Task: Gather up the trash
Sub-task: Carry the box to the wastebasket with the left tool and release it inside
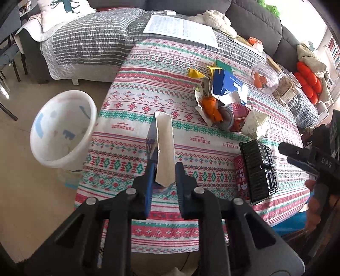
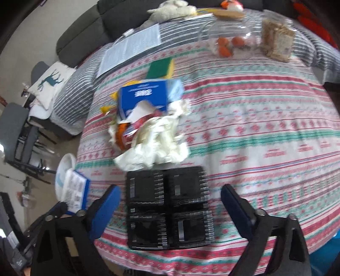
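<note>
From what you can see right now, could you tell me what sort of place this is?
Most likely a home living room: a grey sofa, a deer-print cushion, and a low table under a patterned cloth.

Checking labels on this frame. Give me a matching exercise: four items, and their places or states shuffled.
Items:
1. bin
2. black tray
3. card piece
4. blue box

Places or states:
A. in the trash pile on the table
B. held in the left gripper
C. on the floor beside the table
D. between the open fingers of the right gripper

Pairs: 1-C, 2-D, 3-B, 4-A
</note>
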The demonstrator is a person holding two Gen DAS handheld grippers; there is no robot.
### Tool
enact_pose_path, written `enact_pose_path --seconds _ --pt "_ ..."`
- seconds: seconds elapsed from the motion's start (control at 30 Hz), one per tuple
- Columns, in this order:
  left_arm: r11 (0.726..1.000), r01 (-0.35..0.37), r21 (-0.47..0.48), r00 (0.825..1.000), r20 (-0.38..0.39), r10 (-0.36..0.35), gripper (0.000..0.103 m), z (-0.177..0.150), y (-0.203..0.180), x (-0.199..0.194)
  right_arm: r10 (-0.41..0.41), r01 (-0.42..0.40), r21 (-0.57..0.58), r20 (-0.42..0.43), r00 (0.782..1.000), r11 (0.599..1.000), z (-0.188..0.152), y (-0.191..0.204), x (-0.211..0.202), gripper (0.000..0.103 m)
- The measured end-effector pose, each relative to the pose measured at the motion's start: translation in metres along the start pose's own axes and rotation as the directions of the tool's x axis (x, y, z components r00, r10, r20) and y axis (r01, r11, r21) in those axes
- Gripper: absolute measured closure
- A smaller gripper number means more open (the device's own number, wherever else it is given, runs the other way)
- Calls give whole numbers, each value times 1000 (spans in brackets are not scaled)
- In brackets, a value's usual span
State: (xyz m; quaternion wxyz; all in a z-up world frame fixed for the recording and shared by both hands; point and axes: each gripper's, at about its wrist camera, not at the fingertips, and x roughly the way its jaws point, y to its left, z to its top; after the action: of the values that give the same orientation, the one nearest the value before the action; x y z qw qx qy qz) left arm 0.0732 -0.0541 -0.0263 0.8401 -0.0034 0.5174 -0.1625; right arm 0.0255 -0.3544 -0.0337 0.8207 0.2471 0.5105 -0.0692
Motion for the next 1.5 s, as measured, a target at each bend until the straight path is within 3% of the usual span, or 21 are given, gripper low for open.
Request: enact_pose_path --seconds 0.13,0.4,0.67,0.83,1.17,1.27,1.33,1.5 --pt "1000 10 -7 1000 4 -10 82 -1 6 -4 5 -3 38 -51 999 999 -2 -19 7 33" --pt "1000 16 0 1000 15 -16 82 -5 7 -11 17 -17 1 -120 993 1000 -22 -23 15 54" --pt "1000 14 4 1000 19 -14 82 -7 8 -12 118 -103 103 -154 981 989 -25 -40 28 52" --pt "1000 13 0 1000 21 -13 82 -7 10 -14 146 -132 98 -151 978 986 -24 -41 31 55" --pt "999 33 -38 997 68 -30 82 1 27 -33 112 -111 45 -26 993 993 -19 -27 -6 56" --pt "998 35 -57 996 80 -30 82 6 38 -39 100 -100 21 4 995 995 -16 -17 -18 56" --pt "998 32 -60 996 85 -27 82 9 44 -42 138 -138 12 13 990 990 -13 -7 -24 56" --pt "997 -30 -76 995 95 37 82 22 63 -48 182 -179 -72 40 983 981 -1 40 -35 56"
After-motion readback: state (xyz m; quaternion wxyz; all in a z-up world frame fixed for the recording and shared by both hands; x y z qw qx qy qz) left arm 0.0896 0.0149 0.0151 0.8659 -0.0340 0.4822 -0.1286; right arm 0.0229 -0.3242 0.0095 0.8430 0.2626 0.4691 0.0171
